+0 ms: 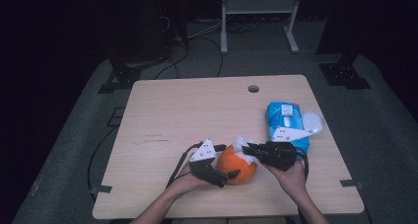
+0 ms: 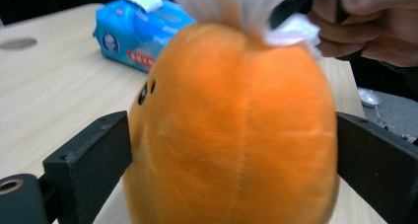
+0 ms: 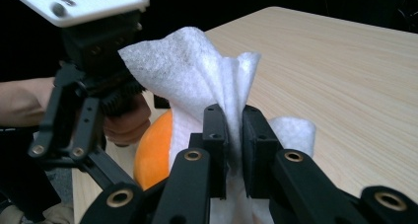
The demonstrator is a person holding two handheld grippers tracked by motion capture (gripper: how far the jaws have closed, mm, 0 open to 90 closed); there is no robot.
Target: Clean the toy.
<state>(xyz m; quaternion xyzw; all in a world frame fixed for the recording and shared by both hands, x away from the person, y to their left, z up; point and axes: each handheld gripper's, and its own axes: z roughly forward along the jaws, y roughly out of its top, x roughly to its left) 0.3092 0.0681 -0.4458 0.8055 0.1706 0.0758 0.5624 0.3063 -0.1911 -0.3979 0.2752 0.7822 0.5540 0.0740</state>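
Note:
An orange plush toy (image 1: 236, 169) with small black eyes rests near the table's front edge. My left gripper (image 1: 227, 161) straddles it, one jaw on each side of the plush (image 2: 231, 135), at its flanks without denting it. A crumpled white wipe (image 1: 241, 145) lies on top of the plush. My right gripper (image 1: 248, 148) comes in from the right, shut on that wipe (image 3: 192, 71), which rises in folds from between its pinched jaws (image 3: 235, 130). The orange plush (image 3: 153, 155) shows just behind them.
A blue pack of wet wipes (image 1: 286, 120) lies to the right, behind my right gripper, with a white rounded object (image 1: 311, 121) beside it. The wooden table (image 1: 187, 110) has a cable hole (image 1: 253, 89) near its far edge. A metal stand is on the floor beyond.

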